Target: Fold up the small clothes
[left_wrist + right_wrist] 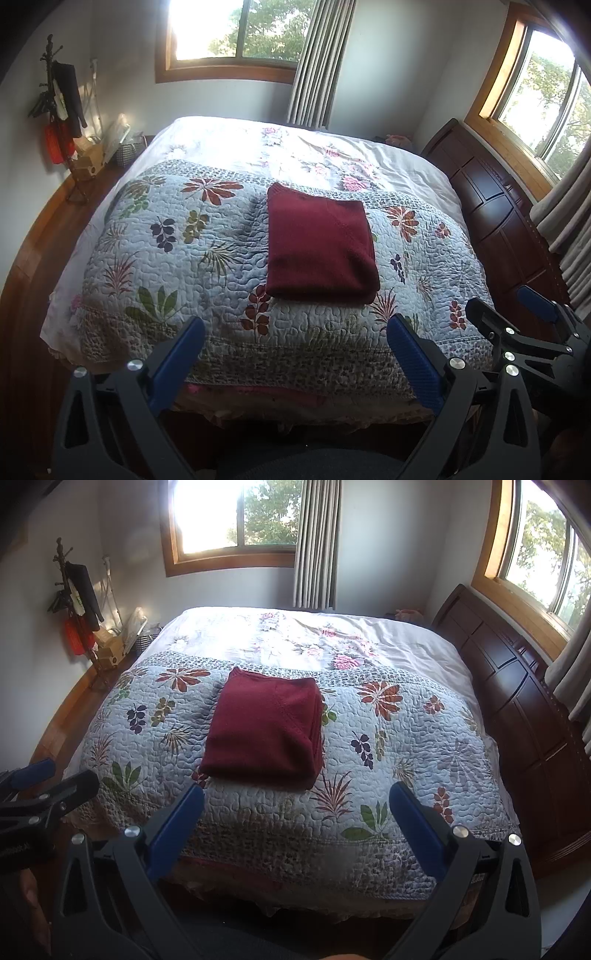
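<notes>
Dark red garment (pixel 320 245) folded into a neat rectangle, lying flat on the floral quilt (pixel 177 266) around the middle of the bed, a bit toward the near edge. Left gripper (pixel 295 332) held back off the foot of the bed, fingers (pixel 413 362) spread wide, nothing between them. Right gripper (pixel 295 801) same deal: wide apart, empty, well short of the garment. Both hanging over the quilt's near border, not touching fabric. Some white lettering on the black body of the left gripper at the edge of the right wrist view, too small and cut off to read. Dark wooden headboard (pixel 517 686) along the right side.
</notes>
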The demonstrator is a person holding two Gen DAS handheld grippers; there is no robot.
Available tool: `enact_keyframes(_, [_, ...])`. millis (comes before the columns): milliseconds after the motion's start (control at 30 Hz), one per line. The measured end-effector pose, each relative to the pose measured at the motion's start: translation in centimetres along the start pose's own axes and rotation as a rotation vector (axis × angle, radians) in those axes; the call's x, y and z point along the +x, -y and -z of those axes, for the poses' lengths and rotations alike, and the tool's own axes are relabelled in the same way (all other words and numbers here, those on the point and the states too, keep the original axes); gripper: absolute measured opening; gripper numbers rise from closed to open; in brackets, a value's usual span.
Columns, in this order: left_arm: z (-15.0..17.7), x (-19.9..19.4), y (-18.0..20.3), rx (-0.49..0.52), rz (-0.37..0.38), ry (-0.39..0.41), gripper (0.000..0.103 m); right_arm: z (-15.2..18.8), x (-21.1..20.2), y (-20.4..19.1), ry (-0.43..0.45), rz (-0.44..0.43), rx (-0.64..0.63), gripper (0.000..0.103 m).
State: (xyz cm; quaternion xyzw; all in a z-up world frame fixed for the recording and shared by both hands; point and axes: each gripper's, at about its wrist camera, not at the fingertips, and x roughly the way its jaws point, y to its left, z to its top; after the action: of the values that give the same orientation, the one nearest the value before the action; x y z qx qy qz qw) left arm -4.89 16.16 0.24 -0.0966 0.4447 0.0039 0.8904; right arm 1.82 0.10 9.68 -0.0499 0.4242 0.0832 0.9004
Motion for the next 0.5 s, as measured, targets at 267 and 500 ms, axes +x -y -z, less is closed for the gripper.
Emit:
enact_keyframes(267, [0.02,0.03,-0.01,-0.001,-0.002,-0.002,0.099,-0.18,0.19,0.02,-0.004,-0.001,-0.003,0.100])
enact_keyframes(500, [-0.30,0.23,-0.23,0.003,-0.002,0.000,0.099,-0.59,0.53,0.11,0.001,0.006,-0.005,0.100])
